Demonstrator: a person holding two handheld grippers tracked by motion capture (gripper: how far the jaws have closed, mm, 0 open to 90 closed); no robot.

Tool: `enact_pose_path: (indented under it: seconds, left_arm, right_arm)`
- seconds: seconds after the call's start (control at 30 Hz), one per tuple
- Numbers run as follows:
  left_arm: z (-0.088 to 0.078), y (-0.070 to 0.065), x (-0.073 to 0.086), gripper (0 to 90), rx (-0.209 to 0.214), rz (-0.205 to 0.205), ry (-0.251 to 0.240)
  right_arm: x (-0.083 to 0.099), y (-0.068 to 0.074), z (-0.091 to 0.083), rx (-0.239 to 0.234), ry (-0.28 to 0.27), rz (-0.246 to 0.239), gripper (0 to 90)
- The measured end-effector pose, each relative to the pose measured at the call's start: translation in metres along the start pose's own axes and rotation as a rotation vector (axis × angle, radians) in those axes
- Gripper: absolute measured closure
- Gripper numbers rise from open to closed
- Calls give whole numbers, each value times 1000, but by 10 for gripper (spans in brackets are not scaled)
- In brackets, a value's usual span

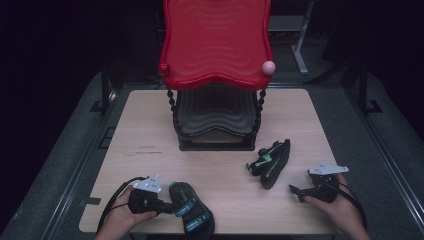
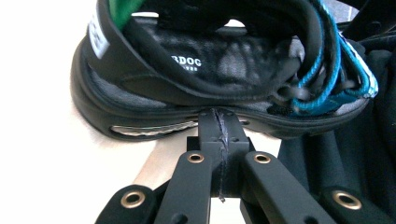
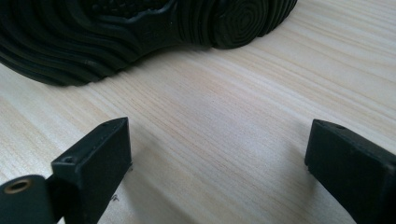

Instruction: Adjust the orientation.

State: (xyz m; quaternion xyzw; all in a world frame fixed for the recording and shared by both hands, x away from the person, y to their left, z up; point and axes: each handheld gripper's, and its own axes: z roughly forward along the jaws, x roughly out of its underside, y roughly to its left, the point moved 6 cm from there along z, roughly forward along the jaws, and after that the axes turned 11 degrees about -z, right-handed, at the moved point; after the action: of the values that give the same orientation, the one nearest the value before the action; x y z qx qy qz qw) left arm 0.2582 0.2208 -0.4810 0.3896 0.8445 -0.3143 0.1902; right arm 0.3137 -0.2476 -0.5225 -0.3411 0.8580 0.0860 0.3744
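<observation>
A black sandal with blue straps (image 1: 192, 210) stands upright at the table's front edge. My left gripper (image 1: 169, 207) is beside it on its left, jaws shut with nothing between them. In the left gripper view its closed tips (image 2: 218, 117) rest against the side of the sandal's (image 2: 154, 79) sole. A second black sandal with green trim (image 1: 272, 160) lies tipped on its side at the right. My right gripper (image 1: 296, 190) sits low on the table just right of it, open. In the right gripper view the ridged sole (image 3: 116, 28) lies ahead of the open jaws (image 3: 219, 140).
A two-tier rack stands at the back middle of the wooden table (image 1: 150, 125): a red wavy top shelf (image 1: 216, 40) with a pink knob (image 1: 268, 67) above a black lower shelf (image 1: 215, 120). Bare wood lies between the rack and the sandals. Dark floor surrounds the table.
</observation>
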Motion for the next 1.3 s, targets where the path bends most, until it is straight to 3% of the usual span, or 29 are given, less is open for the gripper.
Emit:
enact_pose_path:
  seconds: [0.13,0.4,0.53,0.67,0.83,0.93,1.1,1.3]
  left_arm:
    - [-15,3,-2,895,-20,-17,-59]
    - [-45,5,-12,705,-57,-20,-177]
    - [-48,5,-22,607,-80,-1,-214]
    - [-45,5,-34,589,-74,20,-223]
    - [-38,5,-47,593,-70,40,-222]
    - [-27,7,-56,620,-71,60,-193]
    - [-25,9,-61,840,-88,84,-178]
    - [-25,11,-64,874,-97,98,-167]
  right_arm:
    - [0,0,0,0,0,-1,64]
    - [0,0,0,0,0,0,63]
    - [0,0,0,1,1,1,63]
    - [0,0,0,2,1,3,63]
    - [0,0,0,3,1,3,63]
    - [0,0,0,3,1,3,63]
    - [0,0,0,2,1,3,63]
    - [0,-1,0,2,0,3,63]
